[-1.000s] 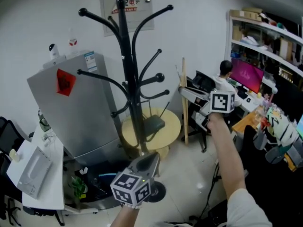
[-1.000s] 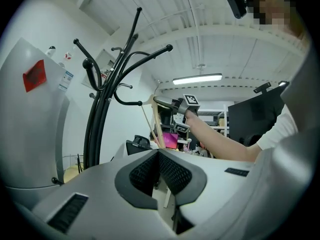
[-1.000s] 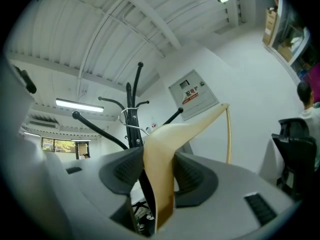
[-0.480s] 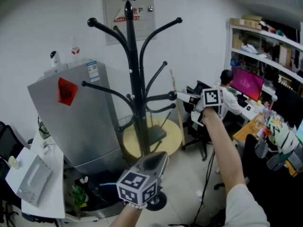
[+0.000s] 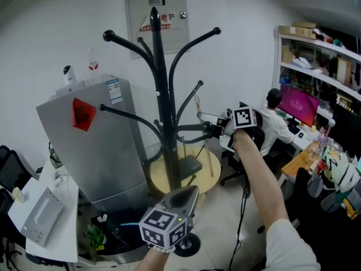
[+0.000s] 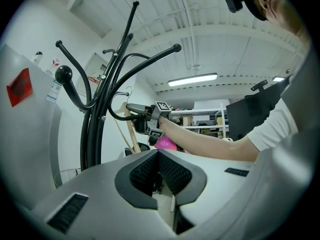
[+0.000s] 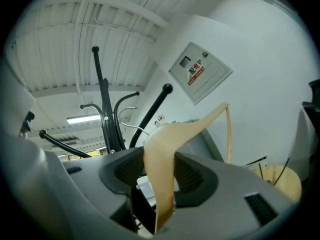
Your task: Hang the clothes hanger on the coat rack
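The black coat rack [image 5: 161,106] stands in the middle of the head view, its curved arms spreading up and out. My right gripper [image 5: 217,130] is shut on a pale wooden clothes hanger [image 5: 206,145] and sits just right of the rack's lower right arms, close to their knobbed ends. In the right gripper view the hanger [image 7: 165,149] is clamped between the jaws and the rack [image 7: 105,114] rises beyond it. My left gripper [image 5: 189,189] hovers low in front of the rack's pole, shut with nothing in it. The left gripper view shows the rack [image 6: 95,129].
A grey fridge [image 5: 96,134] stands left of the rack. Behind its base is a round wooden table [image 5: 210,173]. A white desk [image 5: 51,219] is at the lower left. At the right a person [image 5: 276,123] sits at a desk below shelves [image 5: 316,44].
My right gripper has carried the hanger leftward, from well right of the rack to its lower right arms. The left gripper has risen a little.
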The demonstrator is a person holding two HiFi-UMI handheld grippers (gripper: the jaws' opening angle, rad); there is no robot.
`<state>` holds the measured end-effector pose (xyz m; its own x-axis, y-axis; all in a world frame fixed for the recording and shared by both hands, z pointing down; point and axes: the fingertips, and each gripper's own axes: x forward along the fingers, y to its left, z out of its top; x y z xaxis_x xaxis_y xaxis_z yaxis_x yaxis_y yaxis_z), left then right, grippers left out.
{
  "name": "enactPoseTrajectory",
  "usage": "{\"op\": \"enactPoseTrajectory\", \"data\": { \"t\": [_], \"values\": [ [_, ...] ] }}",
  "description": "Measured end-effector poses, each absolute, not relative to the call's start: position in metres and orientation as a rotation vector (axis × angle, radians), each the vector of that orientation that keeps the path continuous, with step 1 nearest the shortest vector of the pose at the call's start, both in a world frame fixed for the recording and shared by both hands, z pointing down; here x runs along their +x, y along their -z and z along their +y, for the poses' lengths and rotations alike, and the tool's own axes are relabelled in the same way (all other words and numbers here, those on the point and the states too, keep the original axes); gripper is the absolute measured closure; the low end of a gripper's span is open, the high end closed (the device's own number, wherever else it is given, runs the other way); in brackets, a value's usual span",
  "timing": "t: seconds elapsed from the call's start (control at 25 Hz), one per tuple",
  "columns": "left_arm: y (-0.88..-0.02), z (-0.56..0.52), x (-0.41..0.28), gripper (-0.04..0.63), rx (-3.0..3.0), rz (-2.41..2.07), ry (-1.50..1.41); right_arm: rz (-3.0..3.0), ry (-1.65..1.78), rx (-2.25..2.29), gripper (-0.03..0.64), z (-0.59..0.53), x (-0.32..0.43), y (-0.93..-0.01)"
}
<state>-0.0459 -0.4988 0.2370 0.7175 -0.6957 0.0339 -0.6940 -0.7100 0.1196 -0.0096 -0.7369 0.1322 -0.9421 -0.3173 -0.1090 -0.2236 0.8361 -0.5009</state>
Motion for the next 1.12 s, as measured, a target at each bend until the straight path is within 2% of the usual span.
{"op": "enactPoseTrajectory", "data": {
  "t": [1.12],
  "values": [
    [-0.256, -0.498, -0.057, 0.597, 2.713, -1.269, 0.001, 2.918, 0.96, 0.021, 0.4, -0.699, -0.089, -0.22]
  ]
}}
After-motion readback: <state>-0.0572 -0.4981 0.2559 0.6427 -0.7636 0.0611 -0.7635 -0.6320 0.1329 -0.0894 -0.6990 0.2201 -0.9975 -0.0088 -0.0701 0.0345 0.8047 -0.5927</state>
